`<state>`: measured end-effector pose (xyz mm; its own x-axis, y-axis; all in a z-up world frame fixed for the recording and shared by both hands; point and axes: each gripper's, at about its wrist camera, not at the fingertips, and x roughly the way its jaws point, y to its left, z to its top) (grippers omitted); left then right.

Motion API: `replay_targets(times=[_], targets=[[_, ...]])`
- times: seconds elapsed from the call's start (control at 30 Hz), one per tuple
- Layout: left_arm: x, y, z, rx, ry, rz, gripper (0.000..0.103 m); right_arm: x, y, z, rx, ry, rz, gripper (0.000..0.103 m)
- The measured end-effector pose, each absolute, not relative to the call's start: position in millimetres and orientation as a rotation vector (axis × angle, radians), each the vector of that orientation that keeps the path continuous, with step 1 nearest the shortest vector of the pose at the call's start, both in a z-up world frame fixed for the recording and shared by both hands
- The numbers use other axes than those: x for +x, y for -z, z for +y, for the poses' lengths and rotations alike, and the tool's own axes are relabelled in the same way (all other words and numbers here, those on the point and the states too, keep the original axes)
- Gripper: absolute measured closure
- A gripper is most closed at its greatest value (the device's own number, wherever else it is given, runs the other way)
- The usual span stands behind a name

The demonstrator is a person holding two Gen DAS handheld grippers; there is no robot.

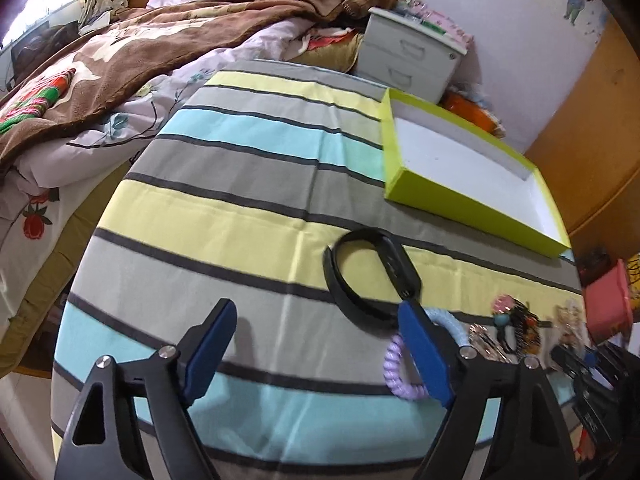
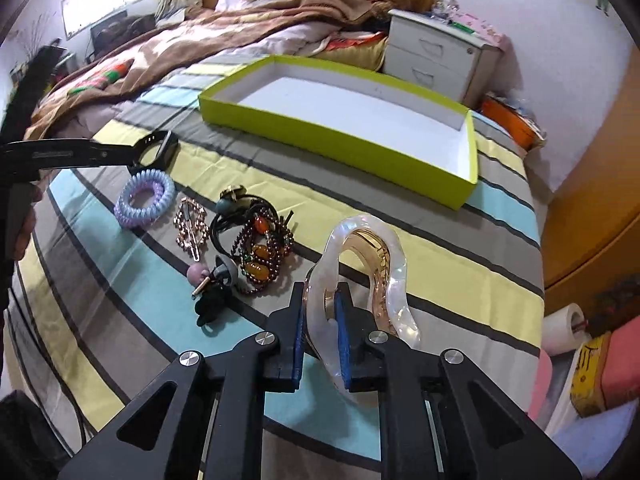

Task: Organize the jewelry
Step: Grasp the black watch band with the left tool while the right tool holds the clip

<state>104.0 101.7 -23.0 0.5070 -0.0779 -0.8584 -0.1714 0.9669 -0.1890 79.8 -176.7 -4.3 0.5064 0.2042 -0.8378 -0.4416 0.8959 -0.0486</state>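
Right wrist view: the right claw (image 2: 322, 340) is clamped on a glossy, pearl-white hair claw clip (image 2: 370, 276) with a curved, arched shell, held above the striped cloth of the surface (image 2: 460, 264). Left of it lie a dark beaded bracelet (image 2: 262, 256) with amber stones, a rose-gold barrette (image 2: 191, 226) and two spiral coil hair ties (image 2: 145, 197) (lilac and pale blue). Beyond stands a shallow rectangular lime-green box (image 2: 340, 140), white inside. In the left wrist view, the left claw (image 1: 316, 354) is spread wide, gripping nothing, near a matte black wristband (image 1: 372, 276).
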Motion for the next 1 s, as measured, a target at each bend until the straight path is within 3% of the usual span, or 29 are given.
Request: replay_targets(times=[0.13, 0.47, 0.7, 0.77, 0.93, 1.0], targets=[[115, 24, 94, -0.152, -0.132, 1.031, 0.029, 79, 2, -177, -0.239, -0.394, 0.954, 0.089], [136, 32, 83, -0.094, -0.102, 1.059, 0.035, 81, 1, -185, -0.181, -0.381, 0.942, 0.089], [149, 32, 77, -0.043, -0.082, 1.023, 0.044, 81, 2, -182, -0.171, -0.39, 0.936, 0.089], [151, 31, 77, -0.04, -0.066, 1.023, 0.049, 82, 2, -183, -0.164, -0.39, 0.935, 0.089], [150, 29, 68, -0.016, -0.019, 1.011, 0.081, 82, 2, -185, -0.148, -0.384, 0.933, 0.089], [148, 28, 67, -0.022, -0.021, 1.011, 0.085, 82, 2, -186, -0.146, -0.378, 0.93, 0.089]])
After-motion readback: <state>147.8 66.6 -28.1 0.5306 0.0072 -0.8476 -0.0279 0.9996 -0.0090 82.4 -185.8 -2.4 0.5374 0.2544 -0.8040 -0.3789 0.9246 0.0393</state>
